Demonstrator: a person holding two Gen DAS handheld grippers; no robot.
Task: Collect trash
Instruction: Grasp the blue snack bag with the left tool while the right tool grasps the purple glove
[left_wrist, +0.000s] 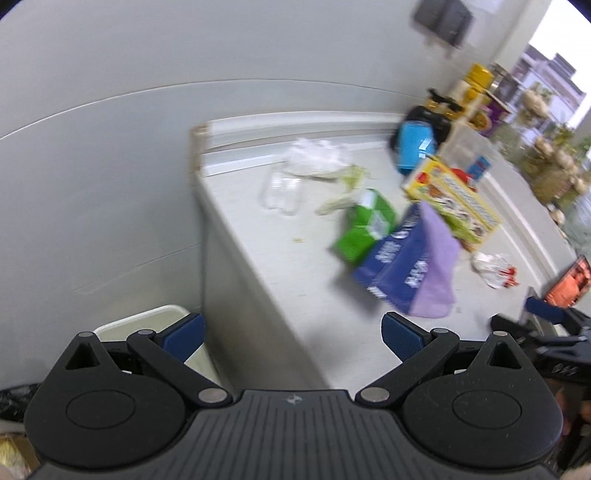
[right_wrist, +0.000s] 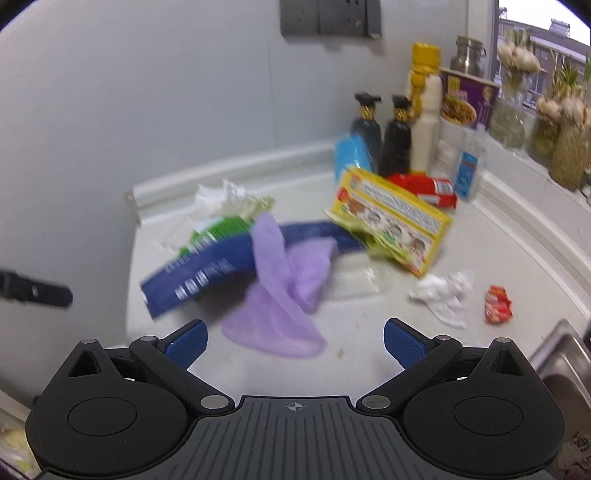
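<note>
Trash lies on a pale counter (right_wrist: 369, 325): a blue bag (right_wrist: 207, 266) (left_wrist: 395, 266), a purple cloth (right_wrist: 284, 291) (left_wrist: 436, 258) draped over it, a green packet (left_wrist: 364, 229) (right_wrist: 218, 229), a yellow box (right_wrist: 395, 218) (left_wrist: 454, 195), crumpled white tissue (right_wrist: 443, 295) (left_wrist: 487, 264), a red wrapper (right_wrist: 498, 304) and clear plastic (left_wrist: 280, 190). My left gripper (left_wrist: 291, 338) is open above the counter's left end, holding nothing. My right gripper (right_wrist: 293, 341) is open just in front of the purple cloth, holding nothing; it also shows at the left wrist view's right edge (left_wrist: 546, 314).
A cream bin (left_wrist: 155, 321) stands on the floor left of the counter. Dark bottles (right_wrist: 395, 140), a yellow-capped bottle (right_wrist: 424, 110), a blue pouch (right_wrist: 352, 155) and a red packet (right_wrist: 428, 188) line the back. A steel sink (right_wrist: 561, 362) sits at the right. Plants (right_wrist: 569, 147) fill the windowsill.
</note>
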